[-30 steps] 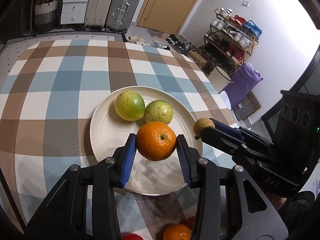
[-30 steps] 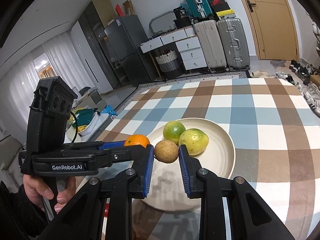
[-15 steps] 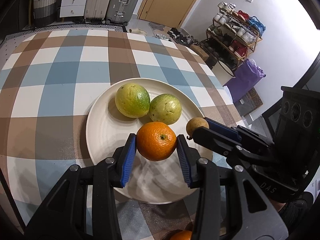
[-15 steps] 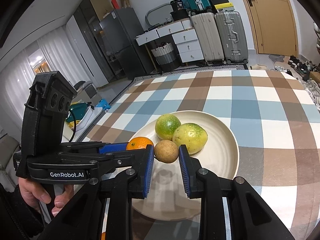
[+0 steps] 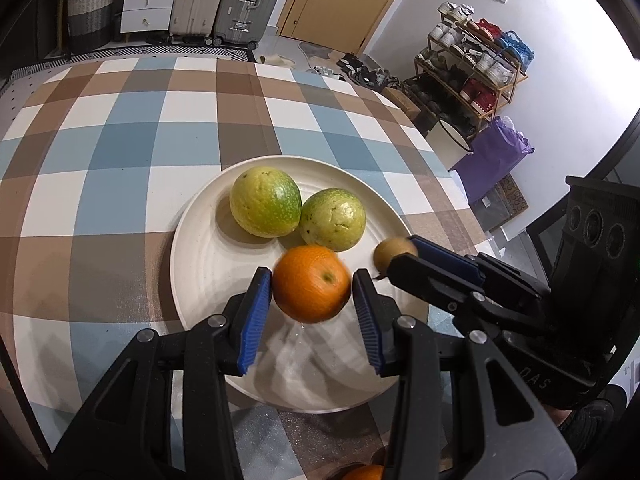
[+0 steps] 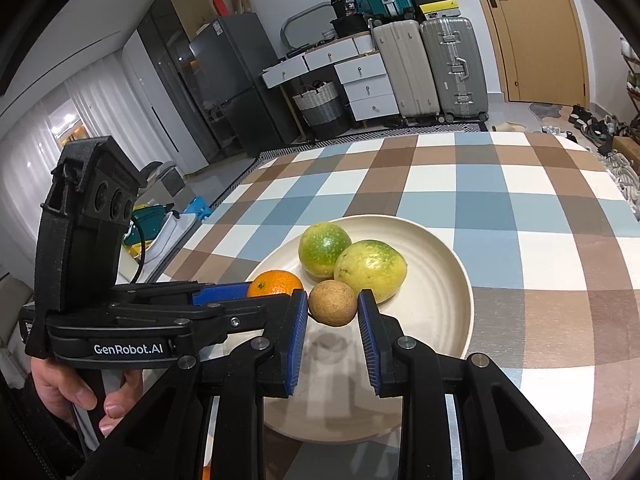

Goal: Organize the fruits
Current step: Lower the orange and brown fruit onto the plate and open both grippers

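A cream plate (image 5: 200, 264) on the checked tablecloth holds two green-yellow fruits (image 5: 265, 201) (image 5: 333, 219). My left gripper (image 5: 312, 300) has its jaws slightly parted around an orange (image 5: 311, 282) that looks blurred, just above the plate. My right gripper (image 6: 332, 316) has a small brown round fruit (image 6: 333, 302) between its pads over the plate (image 6: 448, 264); a thin gap shows on both sides. The orange (image 6: 275, 283) and both green fruits (image 6: 325, 249) (image 6: 370, 269) also show in the right wrist view.
Another orange (image 5: 366, 473) lies at the bottom edge, below the left gripper, on the near side of the table. The right gripper's body (image 5: 500, 292) crosses the plate's right rim. The tablecloth (image 5: 120, 140) stretches far and left.
Both grippers moved forward over the plate. The left jaws have widened and the orange has turned and blurred between them. The right jaws have parted slightly around the brown fruit.
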Tool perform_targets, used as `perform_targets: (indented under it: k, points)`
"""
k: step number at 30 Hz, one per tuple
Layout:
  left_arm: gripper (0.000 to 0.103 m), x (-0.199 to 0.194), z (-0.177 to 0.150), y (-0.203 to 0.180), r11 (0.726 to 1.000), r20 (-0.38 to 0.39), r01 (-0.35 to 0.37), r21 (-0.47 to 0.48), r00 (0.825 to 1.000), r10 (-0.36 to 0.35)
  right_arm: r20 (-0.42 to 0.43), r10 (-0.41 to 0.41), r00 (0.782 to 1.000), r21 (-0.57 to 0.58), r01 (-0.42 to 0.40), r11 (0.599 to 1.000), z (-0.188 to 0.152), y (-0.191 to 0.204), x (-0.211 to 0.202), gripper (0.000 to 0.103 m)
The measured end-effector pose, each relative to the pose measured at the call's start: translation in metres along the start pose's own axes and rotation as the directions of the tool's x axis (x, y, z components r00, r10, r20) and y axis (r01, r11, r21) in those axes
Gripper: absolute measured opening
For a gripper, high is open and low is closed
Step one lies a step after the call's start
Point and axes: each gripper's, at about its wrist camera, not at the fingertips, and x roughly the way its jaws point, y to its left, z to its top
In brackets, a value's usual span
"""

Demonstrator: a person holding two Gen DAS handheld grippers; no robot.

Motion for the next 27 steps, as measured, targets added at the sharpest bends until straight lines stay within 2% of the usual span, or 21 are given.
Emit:
perform_targets:
  k: [5,18,27]
  points:
    - [0.039,-0.009,0.002,-0.005,1.0,0.019,-0.013,0.015,1.0,0.012,0.034,0.002,0.999,0.007,-0.002,1.0,0.001,0.0,-0.01,0.045]
    - [0.039,-0.044,-0.013,-0.018,0.998,0.059,-0.042,0.036,0.997,0.04,0.091,-0.016,0.996,0.007,0.015,1.0,-0.003,0.008,-0.048,0.046]
    - [0.039,-0.083,-0.036,-0.031,0.994,0.111,-0.087,0.059,0.991,0.08,0.142,-0.01,0.99,-0.005,0.011,1.0,-0.014,0.023,-0.081,0.048]
